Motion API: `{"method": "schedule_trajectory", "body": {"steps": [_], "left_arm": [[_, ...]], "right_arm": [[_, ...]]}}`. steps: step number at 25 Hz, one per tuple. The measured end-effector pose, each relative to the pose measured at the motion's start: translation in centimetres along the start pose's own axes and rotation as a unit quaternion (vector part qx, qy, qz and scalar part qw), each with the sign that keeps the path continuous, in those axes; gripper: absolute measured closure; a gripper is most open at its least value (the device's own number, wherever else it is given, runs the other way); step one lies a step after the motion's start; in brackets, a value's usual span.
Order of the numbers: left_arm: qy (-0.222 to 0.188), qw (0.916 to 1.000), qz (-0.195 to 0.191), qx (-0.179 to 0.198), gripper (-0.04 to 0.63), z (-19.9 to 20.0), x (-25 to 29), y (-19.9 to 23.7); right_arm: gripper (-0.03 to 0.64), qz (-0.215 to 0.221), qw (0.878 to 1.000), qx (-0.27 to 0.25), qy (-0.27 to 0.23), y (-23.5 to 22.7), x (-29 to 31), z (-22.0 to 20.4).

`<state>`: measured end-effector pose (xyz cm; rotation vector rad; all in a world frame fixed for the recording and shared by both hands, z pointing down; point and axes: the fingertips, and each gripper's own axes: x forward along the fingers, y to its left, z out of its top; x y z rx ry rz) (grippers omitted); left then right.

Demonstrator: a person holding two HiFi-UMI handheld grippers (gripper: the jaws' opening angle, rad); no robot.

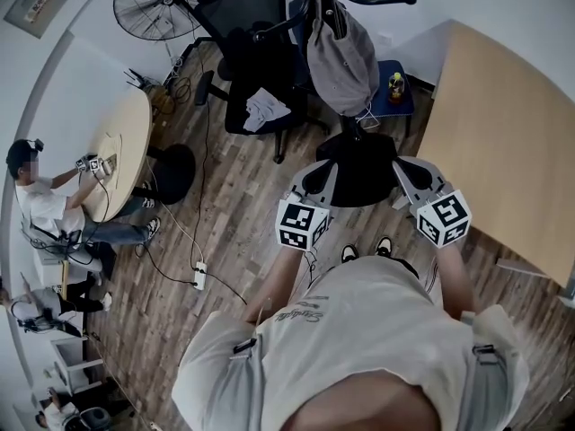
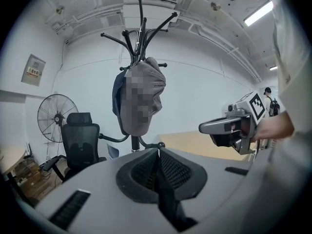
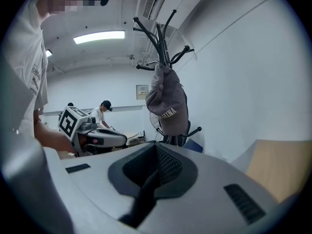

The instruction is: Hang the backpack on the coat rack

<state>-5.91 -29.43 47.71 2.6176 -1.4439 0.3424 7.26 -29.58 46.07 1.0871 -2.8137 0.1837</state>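
Finding 1, jaws. Your left gripper (image 2: 157,155) has its pads pressed together along a single seam, with nothing between them. Your right gripper (image 3: 156,150) is the same: pads met, no strap, no fabric. Neither tool carries anything.

Finding 2, position. In the head view both grippers sit low and centre, close in front of your body. They flank the dark round foot of the coat rack (image 1: 359,173) from above without touching it. Each gripper view shows the other tool off to one side, well apart from the load.

Finding 3, the load. The grey backpack (image 1: 341,57) hangs at upper centre of the head view, up among the rack's hooks. Its body droops against the pole and is clear of the floor. Which hook bears the strap cannot be made out. Both gripper views show the bag ahead of the jaws, out of contact.

Finding 4, surroundings. A black office chair (image 1: 256,61) stands just left of the rack, and a wooden table (image 1: 503,124) lies to its right.

Assessment. The hanging step appears complete, and you are at the release-and-check stage. In my judgement the next move calls only for confirming the strap is seated well on its hook. After that, draw both tools back without brushing the bag or the chair.
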Motion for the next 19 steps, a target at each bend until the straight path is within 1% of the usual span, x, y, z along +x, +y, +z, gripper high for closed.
{"method": "schedule_trajectory", "body": {"steps": [9,19], "left_arm": [[0.013,0.9999,0.004,-0.005,0.574,-0.9,0.0,0.9],[0.007,0.9999,0.003,-0.011,0.574,-0.9,0.4,0.7]], "right_arm": [[0.623,0.001,1.000,-0.011,0.014,-0.1,0.6,-0.8],[0.623,-0.010,1.000,-0.022,0.014,-0.5,0.5,-1.1]]}}
